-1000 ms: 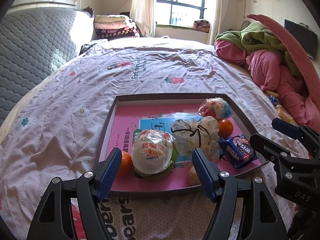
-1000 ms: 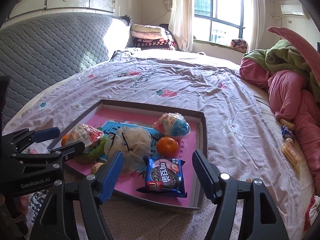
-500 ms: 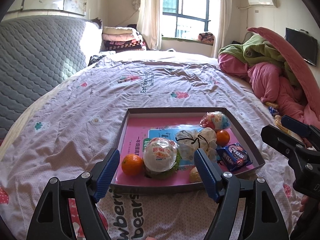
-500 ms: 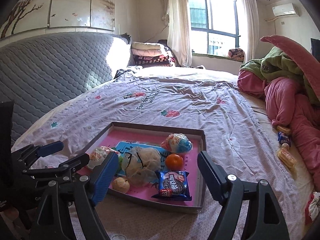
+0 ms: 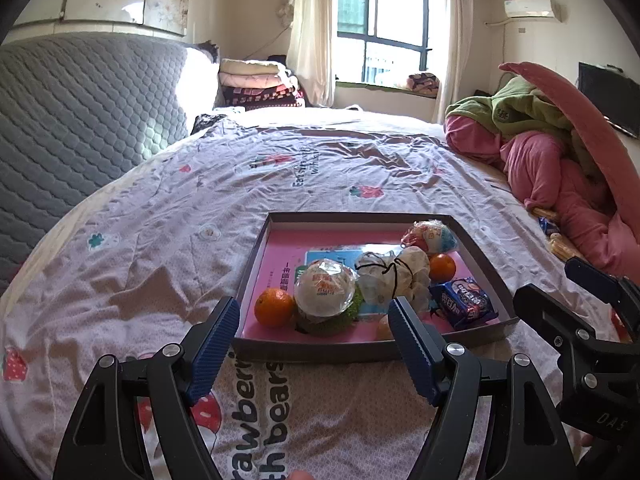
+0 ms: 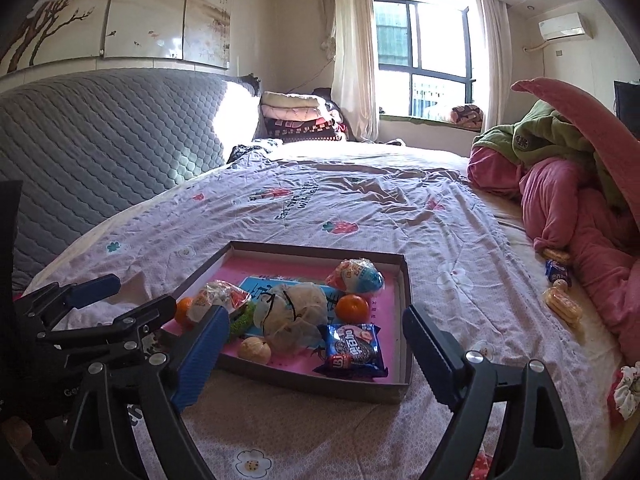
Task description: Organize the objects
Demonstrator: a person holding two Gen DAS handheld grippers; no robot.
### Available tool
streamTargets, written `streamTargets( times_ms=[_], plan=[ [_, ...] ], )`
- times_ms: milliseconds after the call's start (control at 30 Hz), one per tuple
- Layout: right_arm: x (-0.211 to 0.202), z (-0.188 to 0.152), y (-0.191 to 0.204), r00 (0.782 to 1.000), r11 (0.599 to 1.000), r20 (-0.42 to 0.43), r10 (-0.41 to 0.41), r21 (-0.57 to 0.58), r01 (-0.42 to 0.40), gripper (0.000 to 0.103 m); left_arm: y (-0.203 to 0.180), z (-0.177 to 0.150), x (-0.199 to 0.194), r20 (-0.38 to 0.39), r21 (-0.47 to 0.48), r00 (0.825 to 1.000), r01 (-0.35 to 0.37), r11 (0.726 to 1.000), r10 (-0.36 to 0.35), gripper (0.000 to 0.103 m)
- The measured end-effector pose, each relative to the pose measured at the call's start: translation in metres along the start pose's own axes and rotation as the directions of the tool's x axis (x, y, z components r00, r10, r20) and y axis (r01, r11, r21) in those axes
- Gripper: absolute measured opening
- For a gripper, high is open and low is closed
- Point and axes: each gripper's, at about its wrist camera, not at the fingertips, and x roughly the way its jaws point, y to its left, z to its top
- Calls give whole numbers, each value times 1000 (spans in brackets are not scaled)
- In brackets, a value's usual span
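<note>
A shallow tray (image 5: 256,256) with a pink floor lay on the bed (image 5: 160,240), holding the snacks and fruit. The left gripper (image 5: 314,340) hung over the bedspread just short of the tray's near wall, jaws spread wide with nothing between them. The right gripper (image 6: 316,344) hovered at the tray's near right corner; its jaws were opening, empty, the pads touching nothing.

The left view showed the tray almost head-on: an orange (image 5: 274,307) at the near left corner, touching a round wrapped bun (image 5: 325,288) that sat on something green. Behind it lay a white tied bag (image 5: 394,276), a second orange (image 5: 442,267), an egg-shaped wrapped toy (image 5: 430,235) and a blue cookie pack (image 5: 464,302). A pale round fruit showed there only as a sliver behind the left gripper's right finger (image 5: 412,356).

The right view gave that peeled fruit (image 6: 254,350) whole, near the front wall beside the bag (image 6: 292,312). There the pack (image 6: 352,350) lay flat and readable. That view alone showed loose snacks (image 6: 562,306) on the sheet beside pink bedding (image 6: 580,216), well apart from the tray (image 6: 406,320). Each view caught the other gripper at its edge: the right one (image 5: 568,284) in the left view, the left one (image 6: 116,298) in the right.
</note>
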Motion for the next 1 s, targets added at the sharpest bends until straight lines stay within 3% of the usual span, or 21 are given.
streamTargets(
  times_ms=[233,433,1000],
  plan=[
    [-8,-13,3,1000,1000,9,3,2,-3,88,-1,-13,-2,-27,8,999,-16,1000,16,78],
    [-14,-20,-2,999,996,42,16,85,-19,88,-1,-24,0,-50,6,999,-15,1000,15,78],
    [-4,-57,5,999,998,-42,-19,56,22,88,6,-57,3,-54,-9,998,-37,999,37,78]
  ],
)
